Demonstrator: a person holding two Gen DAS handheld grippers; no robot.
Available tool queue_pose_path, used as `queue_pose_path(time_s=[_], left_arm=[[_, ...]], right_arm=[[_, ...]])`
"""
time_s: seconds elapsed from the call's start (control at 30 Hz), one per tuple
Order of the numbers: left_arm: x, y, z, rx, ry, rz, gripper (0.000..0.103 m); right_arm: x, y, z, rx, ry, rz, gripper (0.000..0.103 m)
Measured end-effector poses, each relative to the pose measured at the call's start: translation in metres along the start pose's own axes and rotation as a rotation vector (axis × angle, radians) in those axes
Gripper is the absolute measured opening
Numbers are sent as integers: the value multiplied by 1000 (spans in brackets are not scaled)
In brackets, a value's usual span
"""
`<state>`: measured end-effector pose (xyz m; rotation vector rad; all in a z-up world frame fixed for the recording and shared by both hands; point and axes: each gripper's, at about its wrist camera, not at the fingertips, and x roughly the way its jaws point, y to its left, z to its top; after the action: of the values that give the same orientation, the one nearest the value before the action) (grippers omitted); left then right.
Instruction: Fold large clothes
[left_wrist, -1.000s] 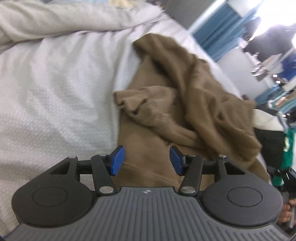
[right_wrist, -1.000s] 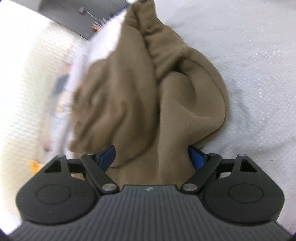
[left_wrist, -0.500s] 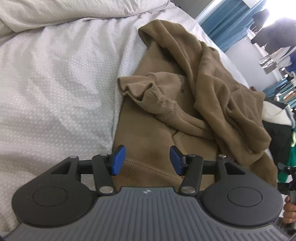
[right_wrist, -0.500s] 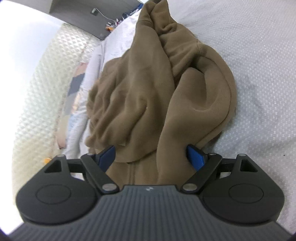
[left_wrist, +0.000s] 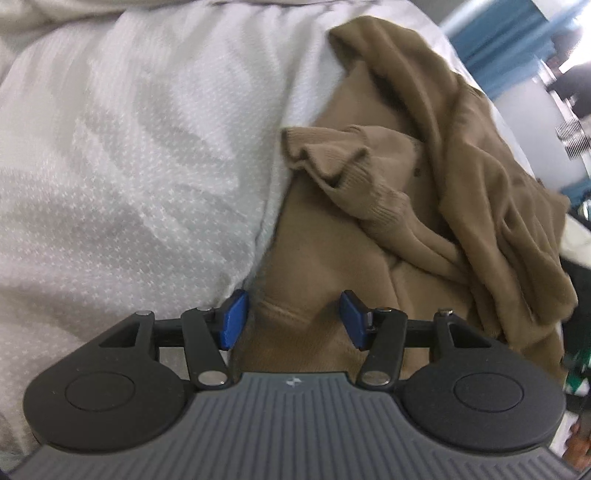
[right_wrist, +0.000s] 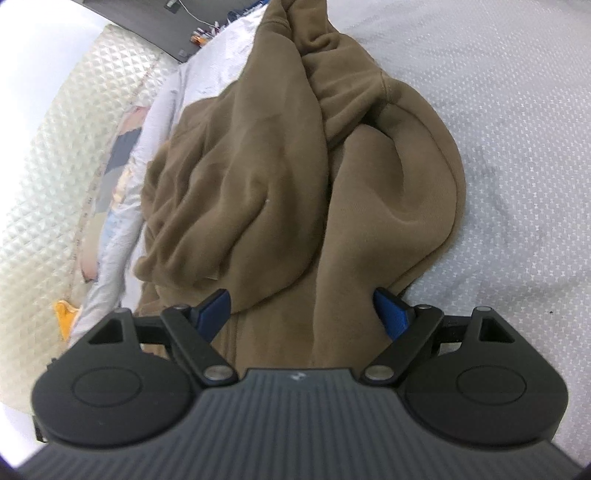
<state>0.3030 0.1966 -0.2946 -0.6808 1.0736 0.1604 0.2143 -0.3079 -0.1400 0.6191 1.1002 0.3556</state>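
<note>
A large brown hooded sweatshirt (left_wrist: 424, 192) lies crumpled on a white bedspread (left_wrist: 129, 166). A ribbed cuff (left_wrist: 332, 158) lies on top of it. My left gripper (left_wrist: 293, 317) is open, its blue pads either side of the ribbed hem at the garment's near edge. In the right wrist view the sweatshirt (right_wrist: 295, 166) is bunched in folds, with its hood at the right. My right gripper (right_wrist: 303, 314) is wide open and low over the near fabric, with cloth between its pads.
The bedspread (right_wrist: 517, 129) extends to the right of the garment. A quilted cream headboard (right_wrist: 48, 166) and patterned bedding stand at the left. A blue curtain (left_wrist: 517, 33) and room clutter lie beyond the bed's far side.
My left gripper has moved forward and lower onto the hem. My right gripper has edged closer to the sweatshirt. Both stay open.
</note>
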Motion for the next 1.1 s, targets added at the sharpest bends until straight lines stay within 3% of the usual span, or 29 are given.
queue_pose_path(time_s=[0.1,0.13,0.2,0.3,0.43,0.57,0.63,0.7,0.83,0.97,1.03,1.1], left_arm=[[1,4,1,-23,-4,-20,60],[-2,4,0,-18,-17,-41,55],[-12,6,-2,-13,-45,-118,52],[-32,12,-6,-22,-91,-323,52],[-38,9,-10,-24,-111,-416,52],[-15,11,-7,-73,-14,-327,52],[-4,14,-5,-112,34,-268,53],[3,16,-5,-142,67,-211,54],[7,20,-7,-137,83,-196,55],[9,18,-6,-134,72,-199,55],[16,13,-3,-125,69,-197,55],[17,11,-2,-110,63,-192,50]], right_arm=[[6,4,0,-13,12,-42,86],[8,4,0,-15,13,-50,86],[9,4,1,-15,9,-54,87],[4,0,1,8,-4,-19,86],[-4,-8,1,54,-18,57,86],[-8,-17,3,106,-22,142,86],[-6,-13,2,107,-15,129,86],[1,-2,0,48,26,32,86],[36,29,-12,-150,175,-239,86],[56,32,-10,-181,258,-349,86],[67,27,-7,-152,308,-345,85],[72,31,-6,-167,297,-348,83]])
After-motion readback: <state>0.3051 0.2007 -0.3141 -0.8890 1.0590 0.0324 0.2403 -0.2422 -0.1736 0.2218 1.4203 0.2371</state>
